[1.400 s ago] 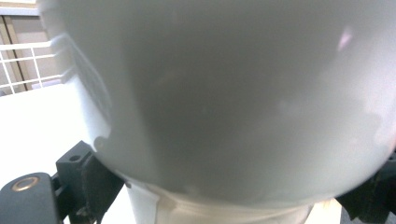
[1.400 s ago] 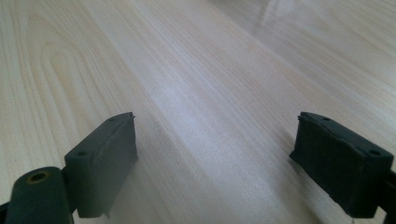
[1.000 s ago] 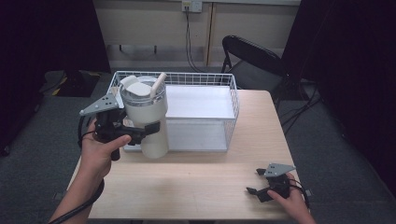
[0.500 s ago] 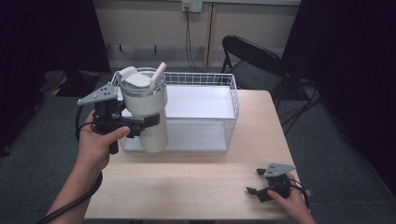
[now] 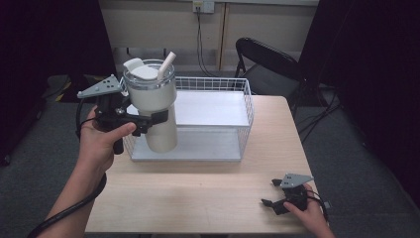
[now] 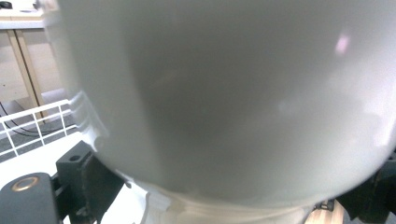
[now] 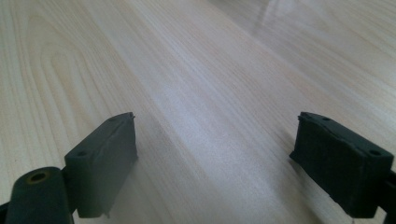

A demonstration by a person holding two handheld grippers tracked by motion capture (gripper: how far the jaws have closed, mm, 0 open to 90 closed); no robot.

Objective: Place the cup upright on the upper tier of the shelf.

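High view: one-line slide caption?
Left tongs hold a white lidded plastic tumbler above a white wire basket; right tongs rest open.

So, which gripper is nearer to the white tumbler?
Left. The left gripper is clamped around the white tumbler, holding it at the wire basket. The right gripper rests open at the table's near-right corner.

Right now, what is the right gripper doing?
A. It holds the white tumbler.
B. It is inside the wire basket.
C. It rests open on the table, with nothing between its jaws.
C: the right gripper sits low on the wooden table, jaws apart with bare wood between them.
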